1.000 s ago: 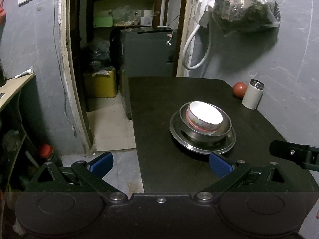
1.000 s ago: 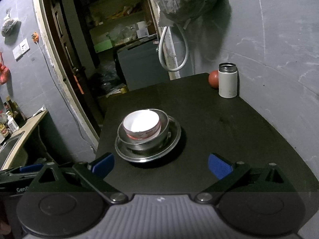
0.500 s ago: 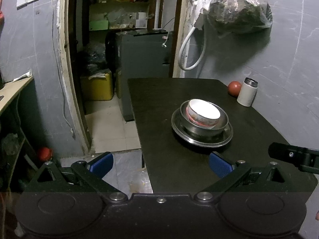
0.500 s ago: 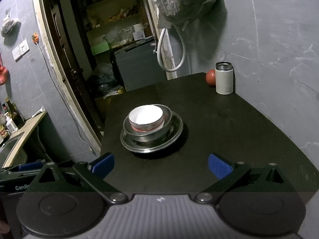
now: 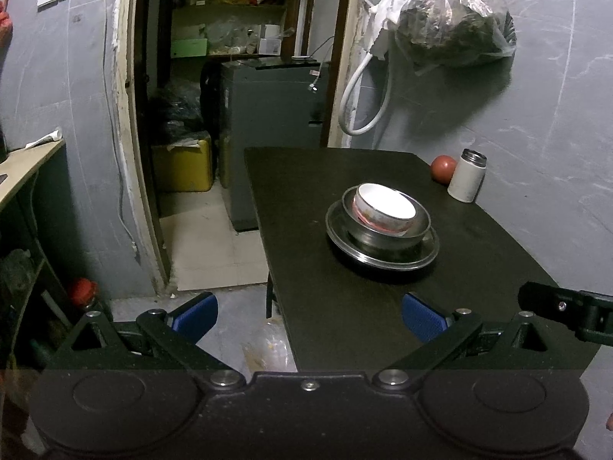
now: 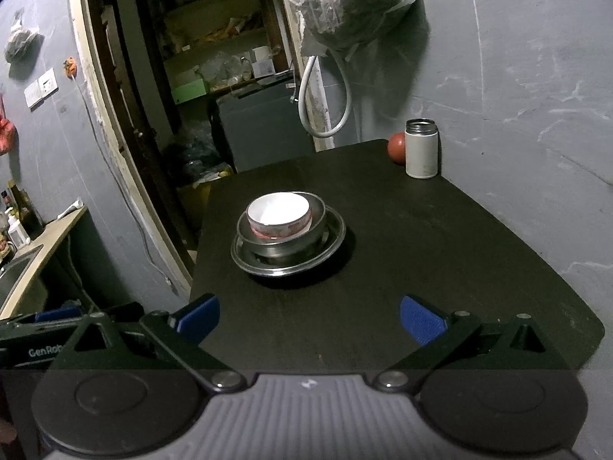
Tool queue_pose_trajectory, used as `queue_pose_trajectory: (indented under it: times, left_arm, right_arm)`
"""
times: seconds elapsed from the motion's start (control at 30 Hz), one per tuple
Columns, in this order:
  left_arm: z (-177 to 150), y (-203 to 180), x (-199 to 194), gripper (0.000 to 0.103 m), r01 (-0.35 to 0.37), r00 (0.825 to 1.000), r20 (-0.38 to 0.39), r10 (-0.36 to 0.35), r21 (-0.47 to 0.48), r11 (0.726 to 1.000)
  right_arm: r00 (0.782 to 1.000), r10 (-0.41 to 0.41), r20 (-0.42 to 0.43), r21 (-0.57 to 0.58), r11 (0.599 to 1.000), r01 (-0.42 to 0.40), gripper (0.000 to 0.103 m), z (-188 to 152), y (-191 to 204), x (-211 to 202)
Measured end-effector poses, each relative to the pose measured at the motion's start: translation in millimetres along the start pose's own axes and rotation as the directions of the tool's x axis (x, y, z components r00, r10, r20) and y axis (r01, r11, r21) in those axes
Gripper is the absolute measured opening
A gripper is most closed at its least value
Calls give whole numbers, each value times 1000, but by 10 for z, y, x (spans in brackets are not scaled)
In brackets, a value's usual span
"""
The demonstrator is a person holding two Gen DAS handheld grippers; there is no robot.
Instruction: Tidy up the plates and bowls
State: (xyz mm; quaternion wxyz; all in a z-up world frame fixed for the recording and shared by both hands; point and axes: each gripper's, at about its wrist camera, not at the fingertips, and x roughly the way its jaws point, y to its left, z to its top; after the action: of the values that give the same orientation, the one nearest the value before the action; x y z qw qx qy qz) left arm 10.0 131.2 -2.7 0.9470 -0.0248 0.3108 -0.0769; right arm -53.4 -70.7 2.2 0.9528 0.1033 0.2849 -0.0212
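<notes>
Nested stack sits mid-table on the dark matte tabletop point(image 6: 440, 253): a white ceramic bowl with a red-patterned outer wall point(image 6: 278, 212) inside a steel bowl point(image 6: 283, 239), which rests on a wide shallow steel plate point(image 6: 329, 247). The stack lies ahead of both pairs of jaws and well apart from them, nothing touching. From the right gripper point(image 6: 309, 316) it lies forward and slightly left of centre; from the left gripper point(image 5: 309, 316) it is forward and off to the right (white bowl point(image 5: 385, 207), steel plate point(image 5: 381, 258)). The right looks the better lined up, though neither is clearly closer. The stack is round, so no long axis to match; any grasp would be on a rim. Both grippers stand wide open with blue pads spread, holding nothing. The left one hangs partly over the floor beyond the table's left edge. The white bowl sits tilted in the steel one. A white cylindrical flask with a metal cap point(image 6: 421, 149) and a red round fruit point(image 6: 396, 147) stand at the far right corner, out of the way.
</notes>
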Motion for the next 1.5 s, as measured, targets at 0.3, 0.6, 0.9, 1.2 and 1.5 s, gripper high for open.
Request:
queue_pose_trajectory:
  times: [0.3, 0.6, 0.9, 1.2, 1.5]
  left_arm:
    - [-135, -19, -62, 102, 32, 999, -15, -31, 18, 999]
    - [-233, -52, -131, 102, 36, 999, -13, -35, 50, 998]
    - [-265, -29, -180, 102, 26, 999, -25, -24, 50, 998]
    - [-282, -9, -185, 102, 11, 999, -34, -9, 56, 998]
    - [-312, 11, -158, 102, 3, 999, -42, -1, 52, 999]
  right_arm:
    - [997, -70, 26, -12, 997, 71, 103, -141, 42, -133]
    - [994, -103, 27, 3, 995, 103, 103, -204, -42, -203]
    - [995, -95, -8, 1, 995, 95, 103, -268, -69, -216]
    - [996, -90, -20, 6, 996, 90, 103, -296, -84, -205]
    - [996, -87, -25, -2, 996, 87, 103, -310, -98, -154]
